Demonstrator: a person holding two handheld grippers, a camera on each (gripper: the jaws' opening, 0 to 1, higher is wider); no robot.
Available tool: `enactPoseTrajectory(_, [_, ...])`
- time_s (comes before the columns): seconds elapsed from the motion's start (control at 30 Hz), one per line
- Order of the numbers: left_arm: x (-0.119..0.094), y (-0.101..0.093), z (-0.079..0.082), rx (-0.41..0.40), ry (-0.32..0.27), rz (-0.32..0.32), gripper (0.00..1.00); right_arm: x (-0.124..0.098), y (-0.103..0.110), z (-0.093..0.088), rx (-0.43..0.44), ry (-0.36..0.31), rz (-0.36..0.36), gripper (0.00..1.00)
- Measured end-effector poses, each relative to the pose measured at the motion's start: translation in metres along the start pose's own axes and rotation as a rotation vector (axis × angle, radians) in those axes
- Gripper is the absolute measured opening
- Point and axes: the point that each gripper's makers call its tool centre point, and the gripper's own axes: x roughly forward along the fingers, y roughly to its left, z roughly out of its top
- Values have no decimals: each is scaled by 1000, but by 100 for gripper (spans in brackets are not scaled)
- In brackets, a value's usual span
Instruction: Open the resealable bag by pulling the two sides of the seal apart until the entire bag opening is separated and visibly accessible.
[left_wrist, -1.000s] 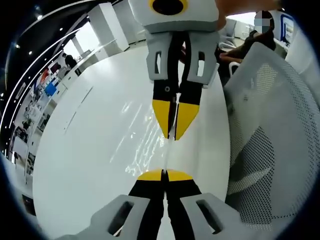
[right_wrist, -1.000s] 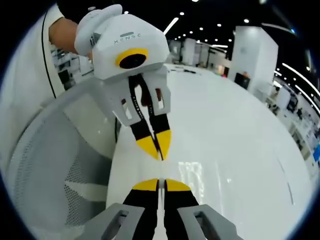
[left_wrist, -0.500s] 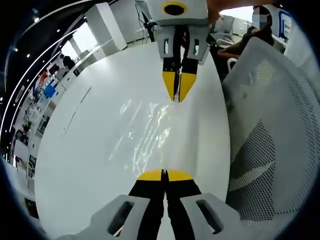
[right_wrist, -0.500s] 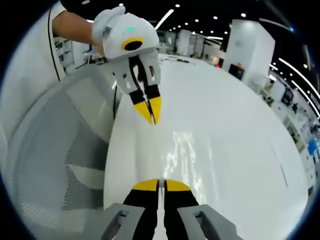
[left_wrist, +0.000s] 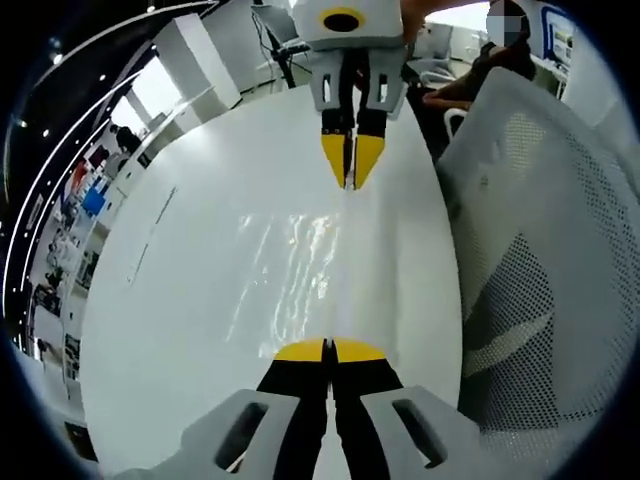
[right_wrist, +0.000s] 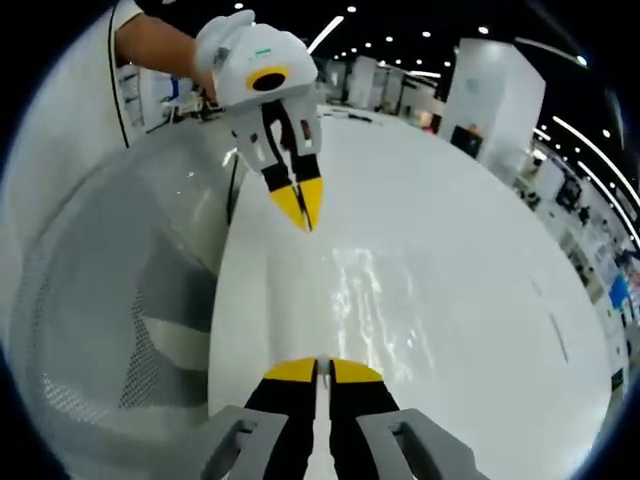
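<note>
A clear resealable bag (left_wrist: 300, 262) stretches between my two grippers above the white table (left_wrist: 170, 320); it shows mainly as glints and wrinkles. In the left gripper view my left gripper (left_wrist: 329, 350) is shut on the near edge of the bag, and the right gripper (left_wrist: 346, 184) is shut on the far edge. From the right gripper view, the right gripper (right_wrist: 316, 368) pinches the bag (right_wrist: 372, 300) at the bottom and the left gripper (right_wrist: 304, 226), held by a hand, pinches it at the top. How far the seal has parted I cannot tell.
A white mesh chair (left_wrist: 540, 280) stands close beside the table's edge, also visible as the chair (right_wrist: 100, 310) on the left of the right gripper view. A person sits in the background (left_wrist: 480, 85). The round table (right_wrist: 490, 270) spreads wide beyond the bag.
The two grippers have drawn well apart from each other, both staying shut. The clear bag is now spread out longer between them.
</note>
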Motion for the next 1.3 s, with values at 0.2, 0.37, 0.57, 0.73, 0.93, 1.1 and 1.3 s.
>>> enactPoseTrajectory(0.2, [3, 1, -1, 10, 5, 8, 0, -2, 0, 6, 87, -28, 16, 9])
enactPoseTrajectory(0.37, [4, 0, 0, 39, 0, 18, 0, -6, 0, 29, 127, -100, 37, 14])
enactPoseTrajectory(0.57, [6, -3, 2, 69, -2, 17, 0, -3, -8, 40, 150, -123, 37, 13])
enactPoseTrajectory(0.73, [8, -4, 4, 67, -9, 19, 0, 1, -13, 44, 148, -121, 37, 12])
enactPoseTrajectory(0.93, [7, -3, 7, 80, -15, 26, 0, 8, -15, 43, 146, -99, 48, 12])
enactPoseTrajectory(1.1, [6, -3, 9, 64, -23, 29, 0, 14, -11, 36, 141, -65, 66, 11])
enactPoseTrajectory(1.3, [7, -3, 11, 74, -33, 31, 0, 21, -4, 32, 151, -32, 95, 11])
